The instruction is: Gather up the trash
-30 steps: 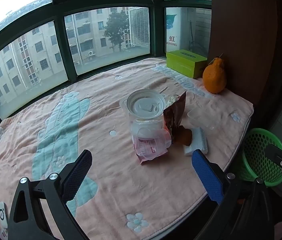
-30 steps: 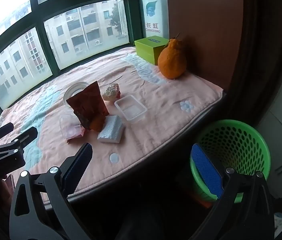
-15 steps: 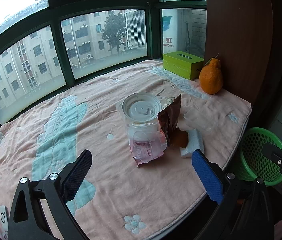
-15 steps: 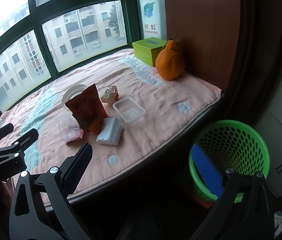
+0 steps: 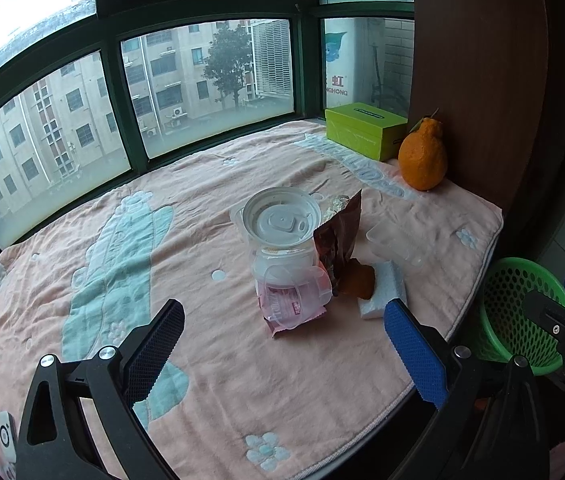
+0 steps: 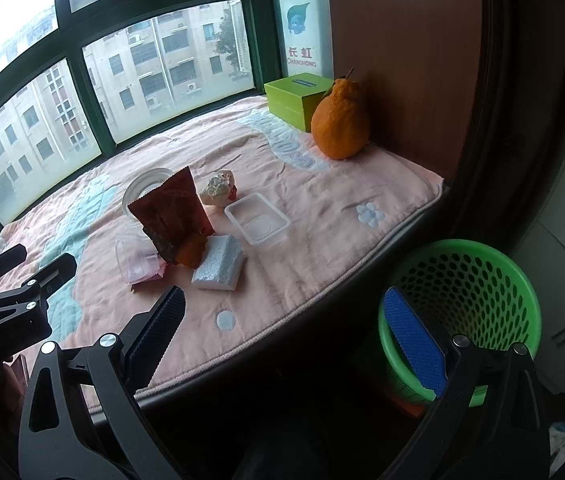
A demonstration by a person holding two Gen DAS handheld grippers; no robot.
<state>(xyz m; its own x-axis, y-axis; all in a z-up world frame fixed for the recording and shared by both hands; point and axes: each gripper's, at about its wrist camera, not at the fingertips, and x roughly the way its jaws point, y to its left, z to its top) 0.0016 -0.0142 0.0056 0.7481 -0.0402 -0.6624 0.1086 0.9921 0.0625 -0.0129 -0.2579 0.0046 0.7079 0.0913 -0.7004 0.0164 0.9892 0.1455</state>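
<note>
A heap of trash lies on the pink blanket: a clear lidded cup, a pink wrapper under a tipped clear cup, a brown snack bag, orange peel, a white foam block and a clear tray. A crumpled wad shows in the right wrist view. My left gripper hangs open, short of the heap. Off the blanket's edge, my right gripper is open beside the green basket.
A green box and a large orange citrus fruit stand at the far right corner against a brown panel. Windows with dark green frames run along the back. The basket sits on the floor below the blanket's right edge.
Both views drift only slightly; the left wrist camera has eased back a little from the heap. Both grippers stay open and no trash has moved.
</note>
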